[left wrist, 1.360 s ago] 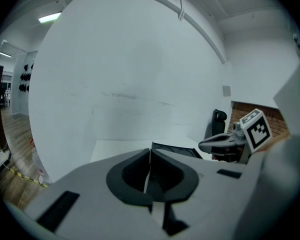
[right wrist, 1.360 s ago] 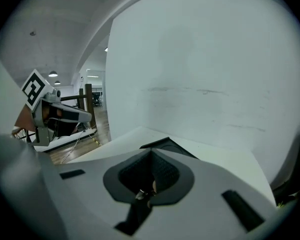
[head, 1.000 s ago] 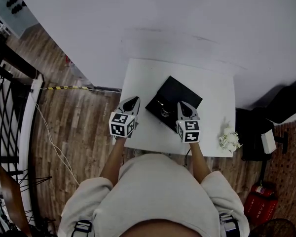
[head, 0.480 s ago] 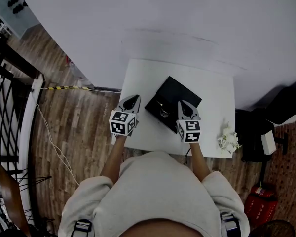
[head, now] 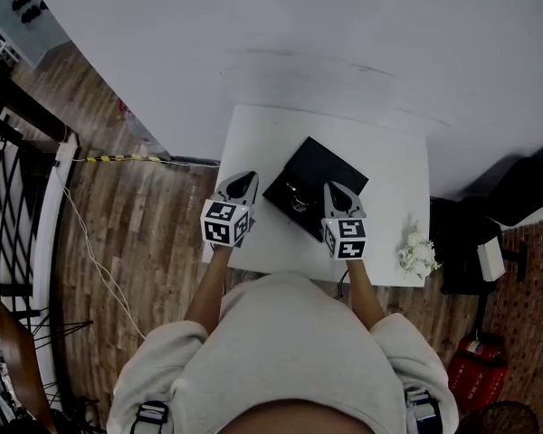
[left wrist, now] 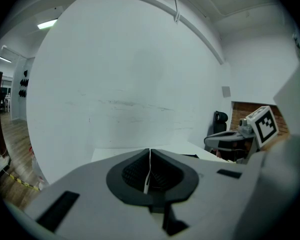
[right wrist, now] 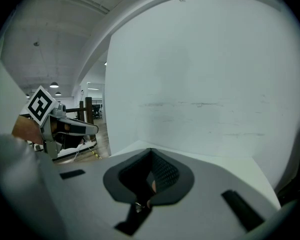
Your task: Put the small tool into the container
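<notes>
A black open container (head: pixel 319 172) lies tilted in the middle of the white table (head: pixel 271 138). Something small and shiny (head: pixel 296 197) rests in its near part; I cannot tell if it is the small tool. My left gripper (head: pixel 247 181) hovers over the table's left edge, left of the container, jaws shut and empty. My right gripper (head: pixel 333 188) is above the container's near right side, also shut. In the left gripper view the jaws (left wrist: pixel 150 151) meet in a thin line. In the right gripper view the jaws (right wrist: pixel 151 152) are closed, with no clear object between them.
A bunch of white flowers (head: pixel 419 256) sits at the table's near right corner. A white wall stands behind the table. Right of the table are a black bag or chair (head: pixel 516 188) and a red item (head: pixel 475 369). A black railing (head: pixel 18 197) and a cable (head: pixel 90 242) are on the wooden floor at left.
</notes>
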The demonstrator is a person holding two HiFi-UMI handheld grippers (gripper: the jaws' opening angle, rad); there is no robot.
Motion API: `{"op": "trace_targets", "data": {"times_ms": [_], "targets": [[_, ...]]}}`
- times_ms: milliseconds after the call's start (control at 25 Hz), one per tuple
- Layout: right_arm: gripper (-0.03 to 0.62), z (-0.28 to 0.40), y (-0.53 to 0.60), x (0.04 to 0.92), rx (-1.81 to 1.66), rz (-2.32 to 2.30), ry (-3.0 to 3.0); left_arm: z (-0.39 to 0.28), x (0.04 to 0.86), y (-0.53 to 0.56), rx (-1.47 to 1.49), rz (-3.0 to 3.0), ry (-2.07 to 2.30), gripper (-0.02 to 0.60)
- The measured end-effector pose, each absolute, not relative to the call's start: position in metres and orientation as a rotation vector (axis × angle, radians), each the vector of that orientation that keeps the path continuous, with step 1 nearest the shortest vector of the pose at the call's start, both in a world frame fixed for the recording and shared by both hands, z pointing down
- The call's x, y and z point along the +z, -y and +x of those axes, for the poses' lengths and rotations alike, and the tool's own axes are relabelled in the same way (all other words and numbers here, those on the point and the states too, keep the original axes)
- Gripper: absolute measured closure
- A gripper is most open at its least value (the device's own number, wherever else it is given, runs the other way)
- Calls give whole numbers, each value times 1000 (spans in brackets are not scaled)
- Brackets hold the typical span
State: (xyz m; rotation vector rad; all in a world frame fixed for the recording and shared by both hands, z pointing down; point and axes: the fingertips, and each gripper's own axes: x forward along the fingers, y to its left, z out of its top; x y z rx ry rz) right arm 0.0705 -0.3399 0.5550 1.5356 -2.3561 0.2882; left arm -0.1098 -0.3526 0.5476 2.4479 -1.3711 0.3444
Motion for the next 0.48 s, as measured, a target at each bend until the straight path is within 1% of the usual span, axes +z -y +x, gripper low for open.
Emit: {"op": "trace_targets", "data": {"times_ms": [480], "targets": [[595, 70, 341, 561, 295, 1515, 2346, -106, 550, 355, 357, 2458, 1364, 569]]}}
